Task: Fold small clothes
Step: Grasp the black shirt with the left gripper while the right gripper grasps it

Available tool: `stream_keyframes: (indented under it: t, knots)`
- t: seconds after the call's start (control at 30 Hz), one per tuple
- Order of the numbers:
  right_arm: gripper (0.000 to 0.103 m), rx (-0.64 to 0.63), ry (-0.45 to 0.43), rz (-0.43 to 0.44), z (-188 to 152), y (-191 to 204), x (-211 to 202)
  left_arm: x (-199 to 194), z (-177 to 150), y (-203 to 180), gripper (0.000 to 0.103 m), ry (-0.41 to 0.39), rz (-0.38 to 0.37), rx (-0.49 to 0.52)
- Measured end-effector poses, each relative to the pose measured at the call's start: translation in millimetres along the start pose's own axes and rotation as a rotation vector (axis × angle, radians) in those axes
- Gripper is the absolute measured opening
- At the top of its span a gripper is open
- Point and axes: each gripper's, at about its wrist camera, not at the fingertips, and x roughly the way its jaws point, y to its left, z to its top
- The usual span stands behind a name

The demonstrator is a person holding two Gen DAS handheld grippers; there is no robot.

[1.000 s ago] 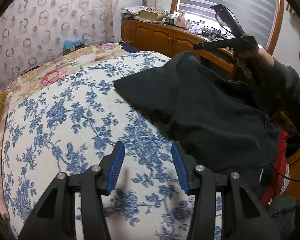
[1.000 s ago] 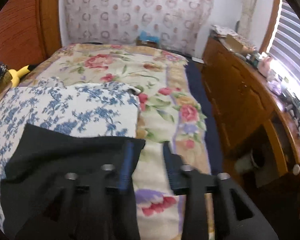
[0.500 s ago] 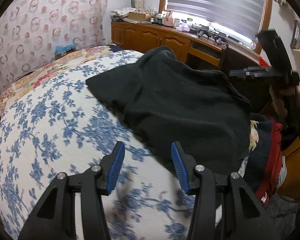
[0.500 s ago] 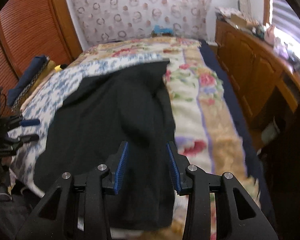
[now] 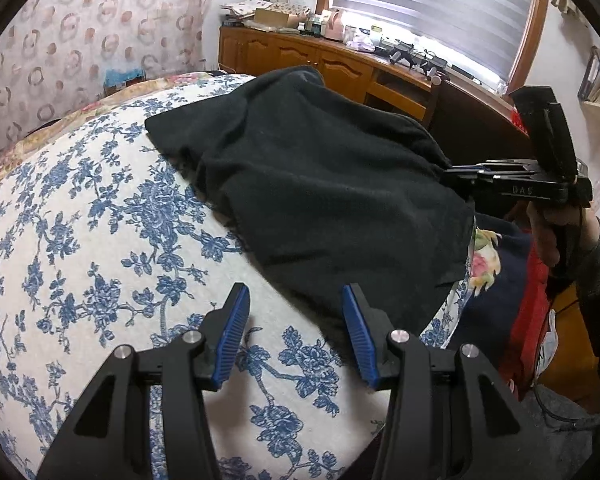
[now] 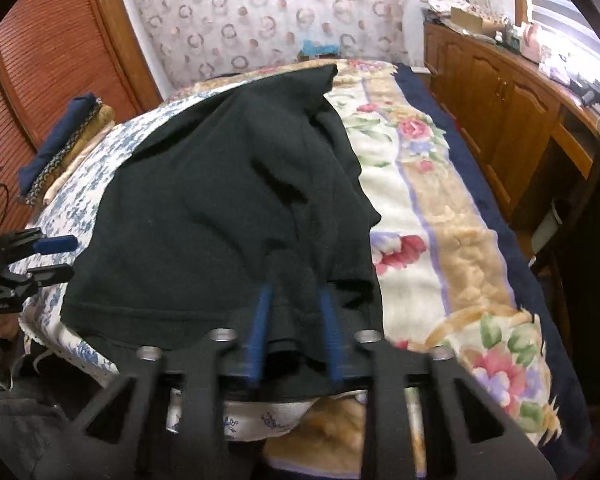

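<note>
**Black garment pinched at near edge — folding barely begun**

Progress. The black garment (image 5: 320,184) lies rumpled on the bed, across the blue-flowered quilt (image 5: 100,240) and reaching over onto the rose-patterned blanket (image 6: 440,240) on the bed's right side. Its lower portion hangs to the near edge of the bed. I see bunching and loose ridges through the middle, no crisp crease and no squared outline. My judgement: no fold is completed; spreading and flattening come first, and every fold is still to do.

Right tool (image 6: 294,320). Its jaws have just been closing, and in the right wrist view the blue pads (image 6: 262,320) now stand narrow with a tuck of the black cloth between them — gripping the garment at its near hem, close to the right-hand corner of the cloth. From the left wrist view this tool (image 5: 456,174) lies about level, fingers aimed into the garment's right edge, my hand (image 5: 548,232) wrapped round the handle below it.

Left tool (image 5: 294,332). Jaws part open, nothing between the pads. It hangs over the quilt at the near edge of the bed, angled downward, its right finger just beside the garment's near left border; I cannot tell whether it touches.

Outstanding: a second grip on the left side, then stretching the cloth flat.
</note>
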Motion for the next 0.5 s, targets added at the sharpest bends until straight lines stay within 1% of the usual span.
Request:
stream_keyframes:
  t: [0.07, 0.2, 0.3, 0.37, 0.4, 0.43, 0.47, 0.5]
  knots:
    - [0.006, -0.02, -0.034, 0.008, 0.0, 3.9, -11.1, -0.5, -1.2, -3.2, 0.047, 0.004, -0.013, -0.003]
    - [0.006, -0.024, -0.084, 0.003, -1.0, 4.0, -35.6, 0.5, -7.4, -12.4, 0.047, 0.018, -0.053, 0.002]
    - [0.006, -0.029, -0.07, -0.005, -7.8, 5.3, -38.2, 5.3, -13.0, -19.9, 0.047, 0.036, -0.083, 0.005]
    - [0.006, -0.028, -0.058, -0.017, -12.6, 5.1, -33.8, 4.6, -15.5, -25.0, 0.047, 0.028, -0.082, 0.015]
    - [0.006, -0.022, -0.052, -0.021, -14.6, 3.8, -30.6, 4.5, -16.0, -26.7, 0.043, 0.03, -0.091, 0.018]
    - [0.006, -0.017, -0.05, -0.02, -15.7, 2.6, -28.6, 4.5, -16.6, -28.4, 0.031, 0.034, -0.107, 0.017]
    - [0.006, -0.008, -0.053, -0.02, -16.5, 1.0, -26.9, 4.4, -17.8, -30.6, 0.026, 0.038, -0.109, 0.018]
    - [0.006, -0.003, -0.056, -0.022, -16.9, -0.2, -25.7, 4.1, -18.9, -32.8, 0.01, 0.039, -0.108, 0.026]
